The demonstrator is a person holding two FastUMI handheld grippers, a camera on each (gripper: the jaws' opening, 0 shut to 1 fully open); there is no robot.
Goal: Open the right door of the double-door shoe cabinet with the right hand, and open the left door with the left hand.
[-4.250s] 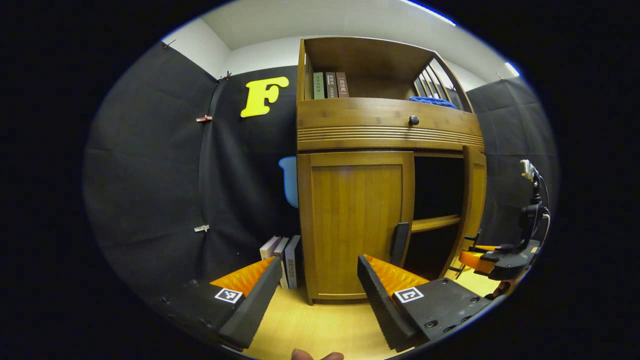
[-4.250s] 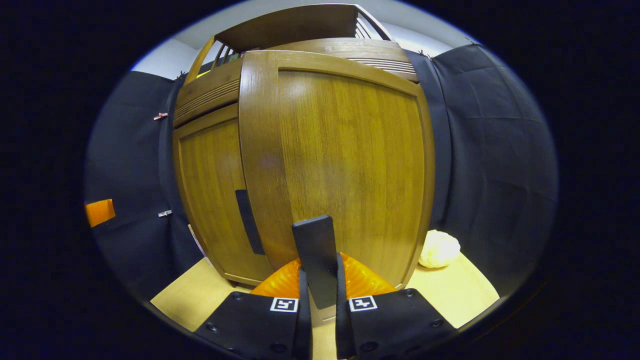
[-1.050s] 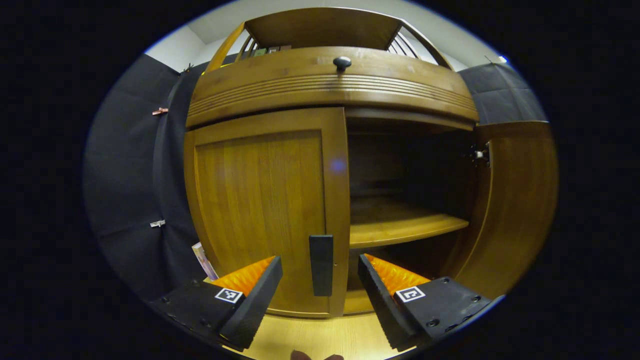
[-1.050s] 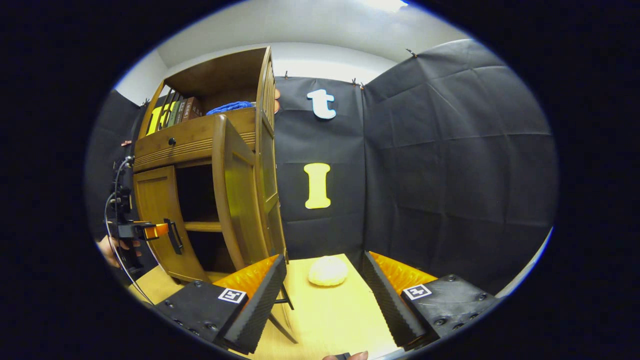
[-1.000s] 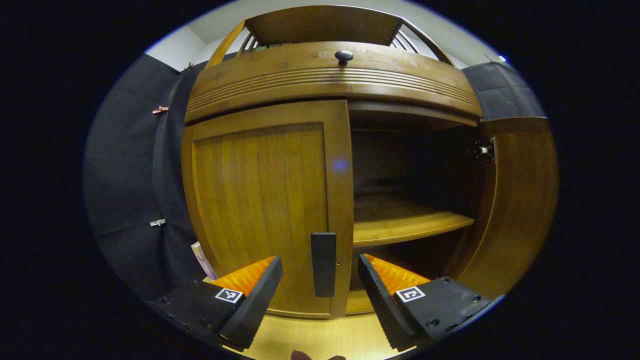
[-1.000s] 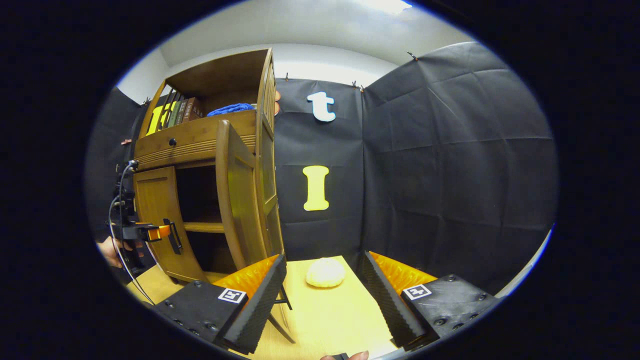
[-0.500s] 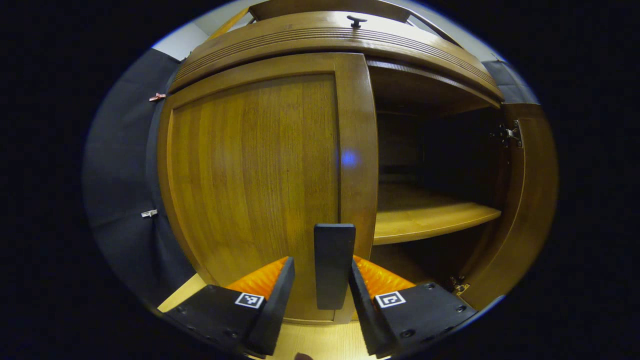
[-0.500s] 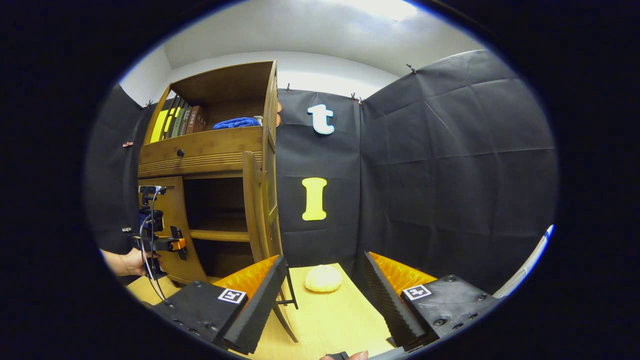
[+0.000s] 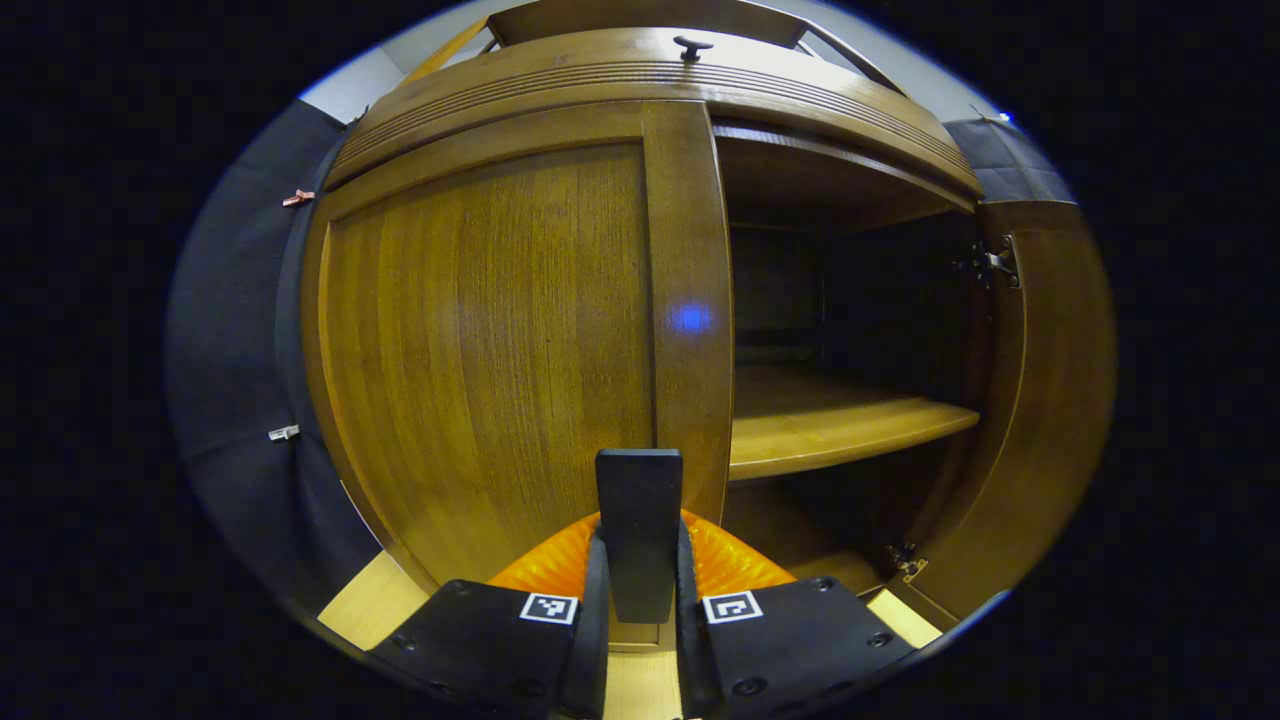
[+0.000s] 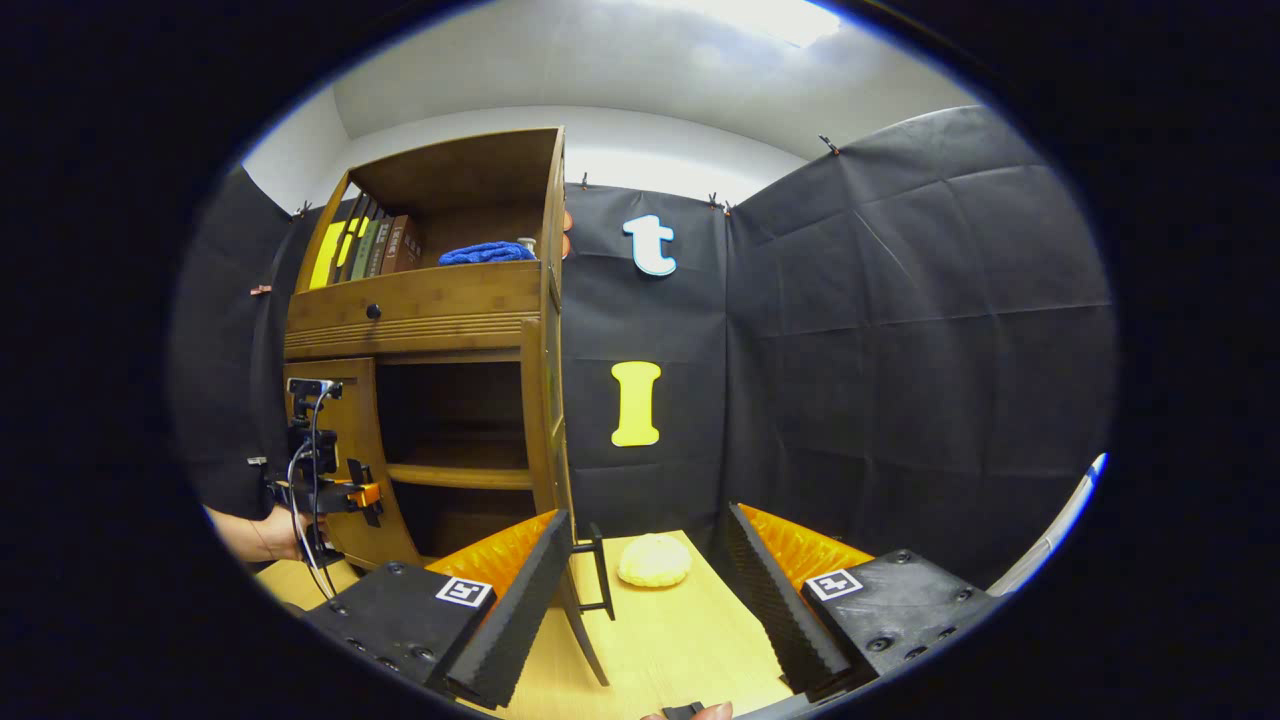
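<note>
A: In the left gripper view we see the left gripper (image 9: pixel 639 640) with its two fingers closed tight on the dark handle (image 9: pixel 639 530) of the left door (image 9: pixel 480 340). Both fingers press the handle's sides, with no gap that we can make out.

B: Agreed. That door sits flush with the shoe cabinet (image 9: pixel 650 75), not swung out. To its right the compartment gapes, and we see a wooden shelf (image 9: pixel 840 430) across it.

A: The right door (image 9: pixel 1050 400) stands swung wide, at the right edge, with a hinge (image 9: pixel 990 262) near its top.

B: From the right gripper view we see the right gripper (image 10: pixel 645 600) with its jaws spread wide and nothing between them. It hangs well apart from the cabinet, off to the cabinet's right and nearer to us.

A: Beyond its fingers lies a pale round lump (image 10: pixel 654 560) on the light wooden floor (image 10: pixel 680 640), near the black cloth wall.

B: In the same view the open door shows edge-on, with its handle (image 10: pixel 597 570) just beside the right gripper's left finger. Whether they touch, we cannot tell.

A: Far left there we also see the left gripper, held by a hand (image 10: pixel 268 535) at the left door's handle. Up top are books (image 10: pixel 375 247) and a blue cloth (image 10: pixel 488 253) on the open upper shelf, above a drawer knob (image 10: pixel 373 311).
</note>
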